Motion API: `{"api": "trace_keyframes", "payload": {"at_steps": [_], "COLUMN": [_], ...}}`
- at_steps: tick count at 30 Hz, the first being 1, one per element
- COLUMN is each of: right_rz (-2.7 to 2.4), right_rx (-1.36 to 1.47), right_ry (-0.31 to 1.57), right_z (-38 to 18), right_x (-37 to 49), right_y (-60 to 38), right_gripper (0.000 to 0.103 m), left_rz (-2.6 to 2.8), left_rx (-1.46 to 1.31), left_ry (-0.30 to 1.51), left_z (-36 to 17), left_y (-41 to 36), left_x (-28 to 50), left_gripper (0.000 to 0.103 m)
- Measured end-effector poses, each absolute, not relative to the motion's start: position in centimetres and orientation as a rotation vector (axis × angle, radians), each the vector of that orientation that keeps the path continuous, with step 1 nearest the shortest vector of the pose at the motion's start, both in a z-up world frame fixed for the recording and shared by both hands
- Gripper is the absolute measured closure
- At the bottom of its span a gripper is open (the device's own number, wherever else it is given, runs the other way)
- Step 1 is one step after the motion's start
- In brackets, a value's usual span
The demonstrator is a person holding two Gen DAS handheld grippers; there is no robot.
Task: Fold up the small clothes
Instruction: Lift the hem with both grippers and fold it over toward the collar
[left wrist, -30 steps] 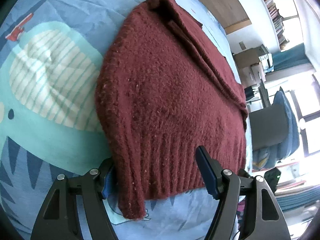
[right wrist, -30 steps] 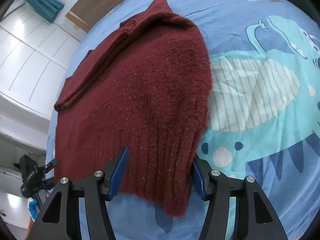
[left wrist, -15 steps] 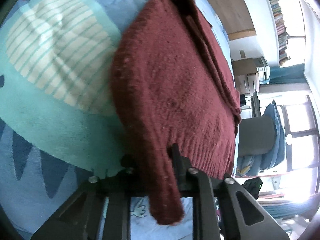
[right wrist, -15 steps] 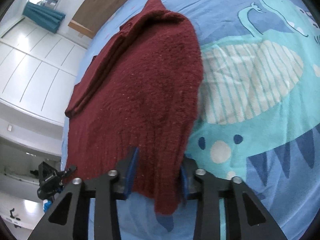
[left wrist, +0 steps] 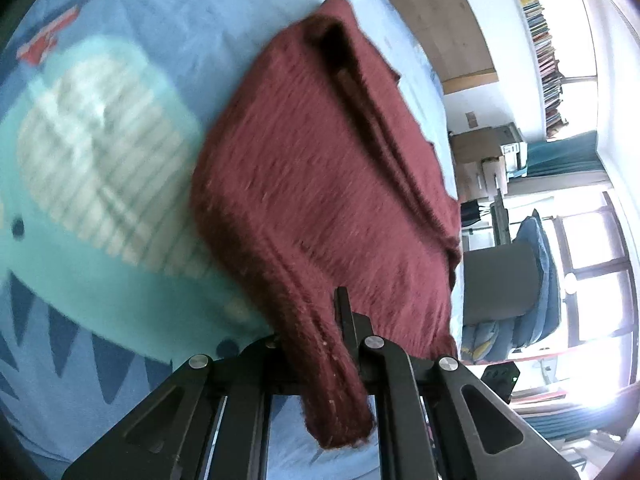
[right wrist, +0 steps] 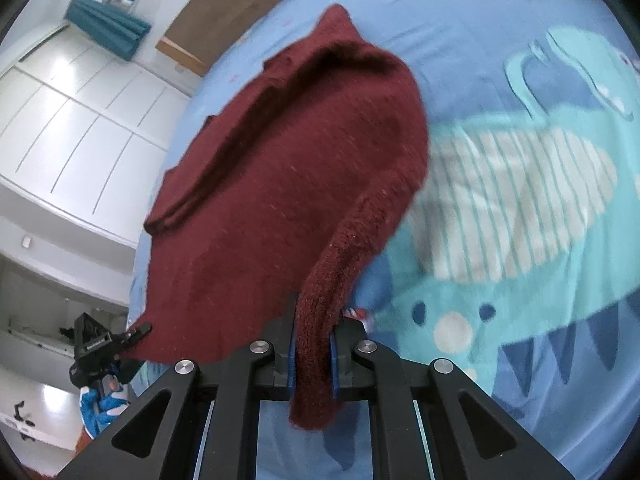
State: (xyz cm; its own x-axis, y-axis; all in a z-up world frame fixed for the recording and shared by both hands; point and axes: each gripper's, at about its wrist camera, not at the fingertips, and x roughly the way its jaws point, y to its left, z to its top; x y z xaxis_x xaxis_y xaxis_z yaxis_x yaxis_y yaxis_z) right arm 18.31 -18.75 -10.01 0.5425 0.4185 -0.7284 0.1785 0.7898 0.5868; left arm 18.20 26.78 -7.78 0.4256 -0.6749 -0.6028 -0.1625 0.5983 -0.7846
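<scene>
Maroon sweater (left wrist: 320,184) hem pinched by both grippers' fingers (right wrist: 340,344).

One sweater (left wrist: 320,184) lies on one bed (left wrist: 168,20). Two grippers, the left gripper (left wrist: 316,344) and the right gripper (right wrist: 314,356), each pinch it. One chair (left wrist: 500,280) stands beyond the bed's edge.

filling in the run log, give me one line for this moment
task: fold small clothes | left tongs: shut on sweater hem | right tongs: shut on sweater hem | surface: dinosaur bedsheet
</scene>
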Motion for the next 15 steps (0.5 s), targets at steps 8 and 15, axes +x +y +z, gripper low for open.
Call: {"api": "trace_keyframes", "payload": {"at_steps": [8, 15], "right_rz": [0.212, 0.23], "right_rx": [0.622, 0.553], "right_ry": [0.9, 0.792], "right_z": [-4.8, 0.6], "right_x": [21.8, 27.8], "right_y": [-19.1, -20.2], "right_gripper": [0.092, 0.092], "left_rz": [-0.42, -0.44], "left_rx": [-0.847, -0.753], "left_ry": [1.003, 0.917], "left_z": [-2.4, 2.1], "left_y": [26.4, 25.3], "left_x": [21.6, 26.4], "left_gripper": [0.096, 0.096]}}
